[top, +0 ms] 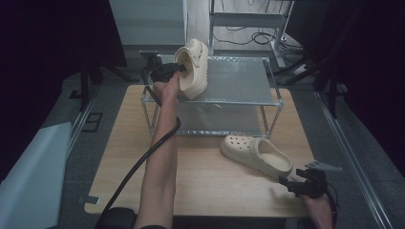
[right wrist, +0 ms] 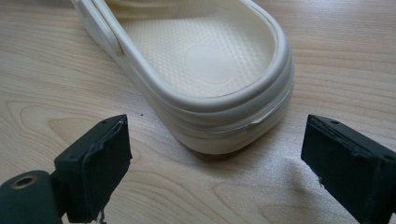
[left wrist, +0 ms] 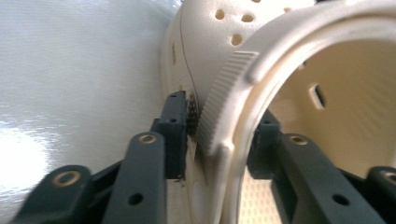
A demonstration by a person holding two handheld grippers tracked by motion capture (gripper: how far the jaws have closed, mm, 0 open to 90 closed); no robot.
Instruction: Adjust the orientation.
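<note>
A cream clog [top: 193, 67] is held on edge over the left end of the top tier of a metal shoe rack [top: 239, 78] by the left claw [top: 177, 68]. In the left gripper view the clog's side wall and ribbed strap [left wrist: 219, 100] are seen between the 2 jaws, 1 jaw outside the wall and 1 inside the opening; the outer pad [left wrist: 191, 114] lies against or just off the strap, so the grip is judged slack, on the point of release, though whether the pads press cannot be told for certain. The step in hand is judged to be the placing of clog 1 of 2 on the rack. The second clog [top: 257, 153] lies sole down on the wooden tabletop [top: 200, 181] in front of the rack, toe towards the rack. The right claw [top: 292, 183] is held wide open just behind its heel [right wrist: 224, 126], with nothing between the pads. For the next move, the left claw would need to be widened and drawn clear without tipping the clog, then the right claw advanced over the heel rim and closed
</note>
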